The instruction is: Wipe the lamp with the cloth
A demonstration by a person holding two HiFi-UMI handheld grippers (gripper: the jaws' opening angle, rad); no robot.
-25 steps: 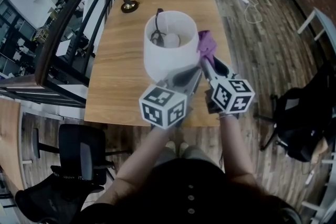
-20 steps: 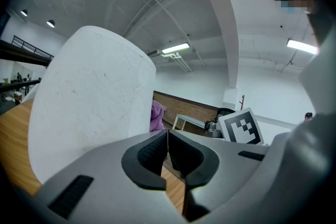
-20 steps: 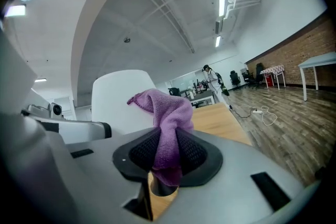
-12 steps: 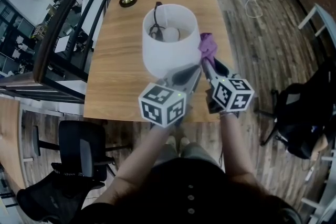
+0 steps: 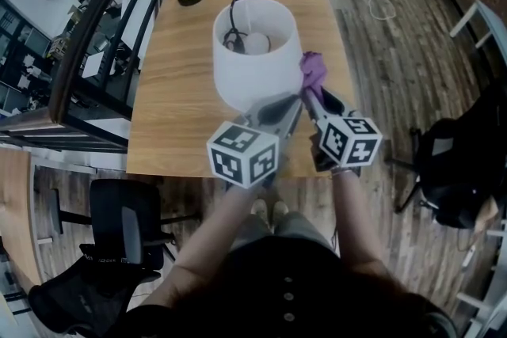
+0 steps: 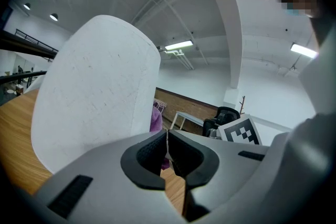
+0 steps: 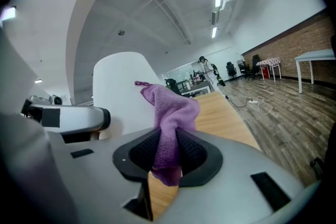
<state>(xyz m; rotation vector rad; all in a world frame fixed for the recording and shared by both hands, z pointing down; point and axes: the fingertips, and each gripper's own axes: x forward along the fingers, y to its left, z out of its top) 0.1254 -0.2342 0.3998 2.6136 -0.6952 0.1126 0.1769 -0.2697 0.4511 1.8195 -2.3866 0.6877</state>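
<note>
R gripper (image 7: 167, 157) clamped tight on purple cloth (image 7: 170, 107), just beside right flank of white lamp (image 5: 253, 59) standing mid wooden table (image 5: 166, 107); L gripper (image 6: 167, 152) jaws closed, nothing between, low by shade; recommend light, even strokes w/ shade steadied.

The right hand-held gripper (image 5: 307, 94) holds the purple cloth (image 5: 311, 70) against the right side of the lamp shade (image 5: 247, 81).

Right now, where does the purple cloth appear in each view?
Head view: purple cloth at centre, right of the white lampshade.
Left gripper view: a sliver at the lampshade's right edge.
Right gripper view: centre, clamped in the right gripper.
Shared landmark: the lampshade.
</note>
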